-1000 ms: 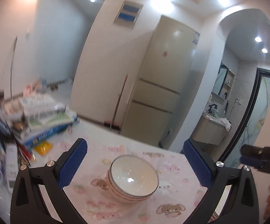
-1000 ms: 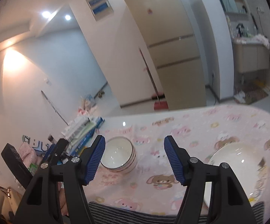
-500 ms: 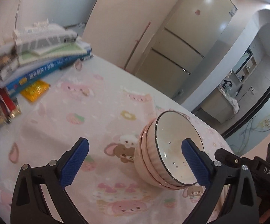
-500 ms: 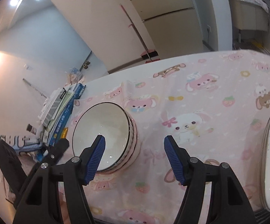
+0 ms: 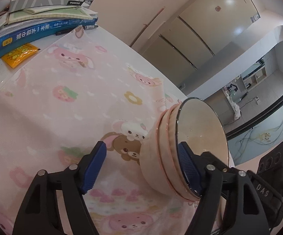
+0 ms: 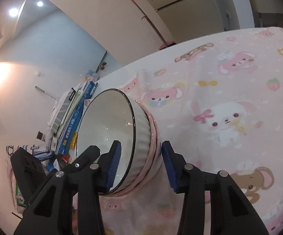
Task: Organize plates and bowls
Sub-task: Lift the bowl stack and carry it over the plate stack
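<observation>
Pink tablecloth (image 5: 67,105) bears upright stacked bowls (image 6: 141,137), mouths upward.

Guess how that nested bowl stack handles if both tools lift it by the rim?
The bowl stack looks like glazed ceramic, so probably heavy for its size and chip-prone. The shiny inner wall may slip against the blue pads. Several bowls are nested, so lower ones could shift or stay behind. Left tool and right tool are closing across opposite rim walls.
</observation>
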Demonstrator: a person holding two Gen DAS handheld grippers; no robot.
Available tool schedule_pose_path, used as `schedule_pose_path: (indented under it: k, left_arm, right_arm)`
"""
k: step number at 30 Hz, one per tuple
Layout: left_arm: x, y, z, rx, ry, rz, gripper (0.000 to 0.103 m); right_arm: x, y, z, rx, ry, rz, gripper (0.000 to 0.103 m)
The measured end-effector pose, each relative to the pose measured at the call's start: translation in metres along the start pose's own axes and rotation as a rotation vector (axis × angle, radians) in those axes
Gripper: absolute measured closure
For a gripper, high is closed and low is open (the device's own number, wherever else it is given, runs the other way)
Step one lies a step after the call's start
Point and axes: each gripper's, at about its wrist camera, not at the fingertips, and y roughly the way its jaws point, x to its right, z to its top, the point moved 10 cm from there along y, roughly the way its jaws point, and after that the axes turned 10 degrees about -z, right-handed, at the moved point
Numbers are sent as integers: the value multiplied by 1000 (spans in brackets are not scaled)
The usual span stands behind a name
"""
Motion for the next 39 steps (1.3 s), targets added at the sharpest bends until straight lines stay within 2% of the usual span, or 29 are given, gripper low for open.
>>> schedule_pose_path:
  k: [2, 5, 9, 12, 17, 21, 25, 31, 36, 39]
  left_arm:
    - [4, 4, -2, -14, 14, 8, 36]
    - [7, 8, -6, -34, 16, 22, 39]
    - [8, 19, -14, -82, -31, -10, 42]
    - [13, 22, -20, -109, -83, -80, 52]
    - [11, 17, -21, -93, -95, -85, 56]
    - [15, 12, -22, -77, -33, -41, 61]
    - [16, 7, -20, -58, -10, -25, 61]
    - [33, -6, -12, 10, 41, -66, 61]
    - [63, -26, -2, 96, 99, -149, 60]
    - [77, -38, 2, 119, 108, -161, 60]
  right_arm:
    - [0, 7, -4, -10, -7, -16, 58]
    - [4, 11, -5, -21, 24, 13, 58]
    - [11, 21, -9, -68, 100, 115, 55]
    - [14, 28, -11, -114, 172, 213, 54]
    - [16, 27, -12, -110, 191, 215, 55]
    - [17, 25, -12, -108, 158, 173, 63]
    - [17, 26, -15, -138, 195, 200, 64]
    - [10, 6, -7, -73, 152, 209, 64]
    - [-1, -37, 6, 10, 105, 210, 64]
    - [-6, -55, 11, 39, 89, 206, 64]
